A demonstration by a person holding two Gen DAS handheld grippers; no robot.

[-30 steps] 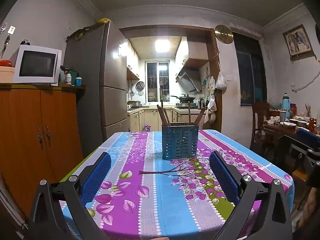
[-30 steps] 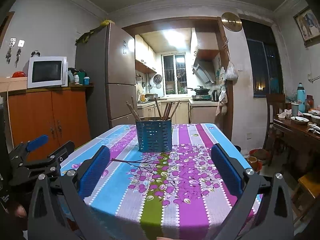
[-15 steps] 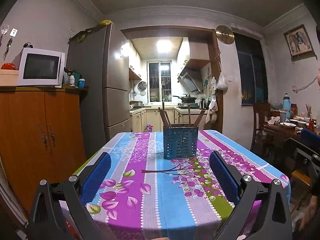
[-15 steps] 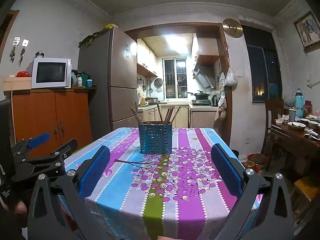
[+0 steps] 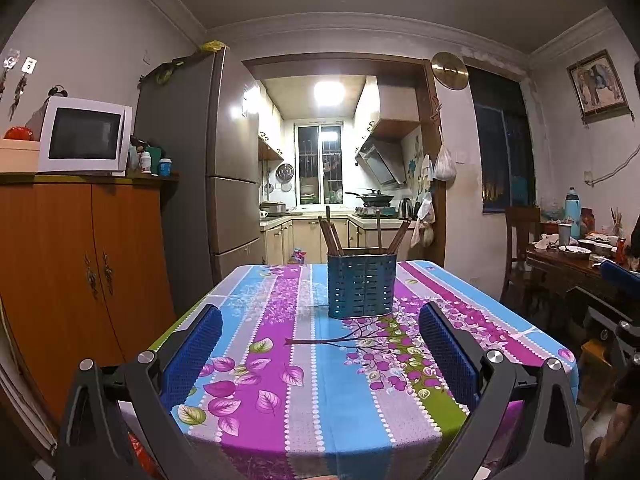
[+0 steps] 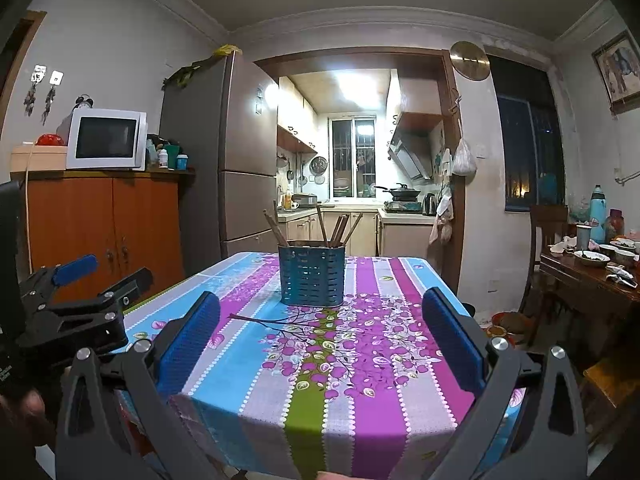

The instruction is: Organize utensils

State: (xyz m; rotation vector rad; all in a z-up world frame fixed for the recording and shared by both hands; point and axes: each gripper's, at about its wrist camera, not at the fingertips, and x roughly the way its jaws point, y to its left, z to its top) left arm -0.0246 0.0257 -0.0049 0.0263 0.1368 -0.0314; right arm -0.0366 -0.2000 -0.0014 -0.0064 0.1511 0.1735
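A blue slotted utensil holder (image 5: 362, 286) (image 6: 311, 276) stands upright on the floral striped tablecloth (image 5: 304, 396) (image 6: 372, 364), with several brown chopsticks (image 5: 332, 236) (image 6: 338, 229) leaning in it. A thin dark line in front of the holder cannot be told apart from the printed branch. My left gripper (image 5: 320, 356) is open and empty, held back at the table's near edge. My right gripper (image 6: 320, 340) is open and empty too, level with the near edge. The left gripper (image 6: 108, 276) also shows at the left of the right wrist view.
An orange cabinet (image 5: 80, 264) carrying a microwave (image 5: 84, 134) stands left of the table, beside a tall fridge (image 5: 208, 168). At the right is a wooden table (image 6: 588, 276) with bowls and bottles, plus a chair (image 5: 520, 236). A kitchen doorway lies behind.
Both grippers have drawn back from the table. The holder looks farther off and the near edge of the tablecloth has come into view. Both stay open.
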